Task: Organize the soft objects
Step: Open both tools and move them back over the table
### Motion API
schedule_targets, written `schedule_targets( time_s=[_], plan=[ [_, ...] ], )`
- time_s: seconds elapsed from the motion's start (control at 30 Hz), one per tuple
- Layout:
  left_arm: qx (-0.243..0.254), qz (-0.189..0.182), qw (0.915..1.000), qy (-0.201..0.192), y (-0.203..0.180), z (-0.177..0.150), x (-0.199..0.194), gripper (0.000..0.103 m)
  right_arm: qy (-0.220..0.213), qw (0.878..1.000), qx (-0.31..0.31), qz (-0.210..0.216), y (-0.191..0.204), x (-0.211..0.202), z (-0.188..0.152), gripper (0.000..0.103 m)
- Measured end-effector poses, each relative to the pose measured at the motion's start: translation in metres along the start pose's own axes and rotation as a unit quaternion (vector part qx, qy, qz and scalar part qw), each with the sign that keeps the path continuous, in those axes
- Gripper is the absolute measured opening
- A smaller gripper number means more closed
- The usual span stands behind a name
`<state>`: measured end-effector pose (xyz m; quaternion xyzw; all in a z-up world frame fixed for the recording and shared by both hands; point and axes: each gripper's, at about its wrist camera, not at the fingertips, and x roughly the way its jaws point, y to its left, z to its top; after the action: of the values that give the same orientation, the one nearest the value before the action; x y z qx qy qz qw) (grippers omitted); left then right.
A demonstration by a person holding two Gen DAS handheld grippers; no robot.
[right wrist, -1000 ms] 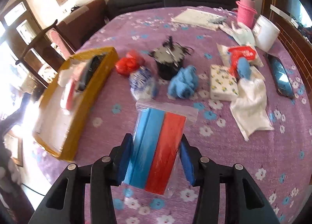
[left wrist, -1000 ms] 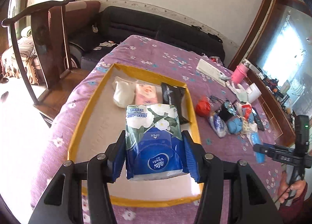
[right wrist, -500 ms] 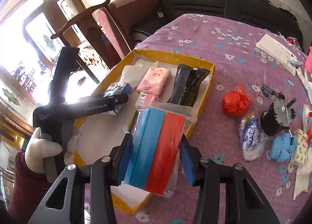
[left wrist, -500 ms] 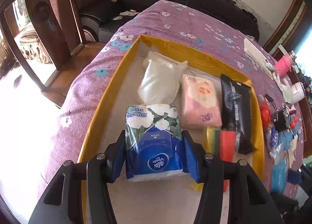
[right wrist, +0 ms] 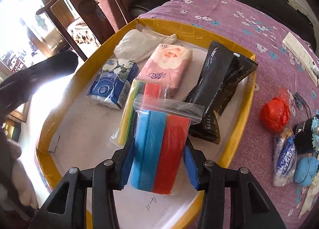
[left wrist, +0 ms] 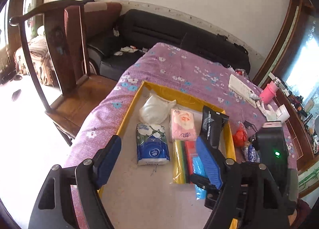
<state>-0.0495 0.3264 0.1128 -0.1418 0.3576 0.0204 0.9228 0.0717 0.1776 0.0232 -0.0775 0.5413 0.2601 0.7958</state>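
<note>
The yellow-rimmed tray (left wrist: 127, 117) holds a white cloth bundle (left wrist: 153, 109), a pink tissue pack (left wrist: 182, 125), a black packet (left wrist: 211, 127) and a bagged yellow-green sponge (left wrist: 178, 161). A blue floral tissue pack (left wrist: 152, 145) lies flat on the tray floor. My left gripper (left wrist: 158, 140) hangs just behind it with jaws opening and pads clear of the pack. My right gripper (right wrist: 159, 161) is shut on a zip bag of blue and red sponges (right wrist: 159, 145), low over the tray (right wrist: 247, 109) beside the yellow-green sponge (right wrist: 127, 117).
On the purple flowered cloth right of the tray lie a red bag ball (right wrist: 275, 113), a blue-white wrapped pack (right wrist: 285, 157) and a blue cloth (right wrist: 305, 169). A wooden chair (left wrist: 65, 49) stands left of the table, with a black sofa (left wrist: 179, 33) behind it.
The left gripper let go of the blue tissue pack, which now lies in the tray, and drew back with wider jaws. The right gripper carried the sponge bag from the cloth to over the tray.
</note>
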Motion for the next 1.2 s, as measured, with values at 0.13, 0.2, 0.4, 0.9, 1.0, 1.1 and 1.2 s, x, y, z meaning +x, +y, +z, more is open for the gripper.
schedule_targets(
  time_s=[0.13,0.2,0.4,0.9,1.0,1.1,1.2],
  plan=[
    [0.009,0.031,0.9979,-0.057,-0.004,-0.012,-0.036,0.084,-0.023,0.999,-0.020,-0.011,0.006,-0.002,-0.002,0.055],
    [0.018,0.043,0.9961,-0.075,-0.010,-0.017,-0.047,0.086,-0.037,0.999,-0.016,-0.003,0.003,-0.014,-0.008,0.064],
    [0.051,0.007,0.9952,-0.083,-0.044,-0.038,-0.064,0.092,-0.108,0.994,0.026,0.005,-0.026,-0.073,-0.038,0.076],
    [0.082,-0.146,0.9835,0.069,-0.172,-0.083,-0.013,0.092,-0.193,0.946,0.235,-0.115,-0.255,-0.175,-0.170,0.083],
    [0.080,-0.139,0.9828,0.091,-0.198,-0.087,0.008,0.092,-0.206,0.934,0.265,-0.121,-0.290,-0.180,-0.185,0.083],
    [0.065,-0.125,0.9825,0.122,-0.213,-0.090,0.035,0.092,-0.215,0.926,0.283,-0.128,-0.322,-0.181,-0.185,0.083],
    [0.050,-0.116,0.9811,0.147,-0.221,-0.093,0.057,0.092,-0.229,0.917,0.295,-0.143,-0.354,-0.180,-0.180,0.083]
  ],
)
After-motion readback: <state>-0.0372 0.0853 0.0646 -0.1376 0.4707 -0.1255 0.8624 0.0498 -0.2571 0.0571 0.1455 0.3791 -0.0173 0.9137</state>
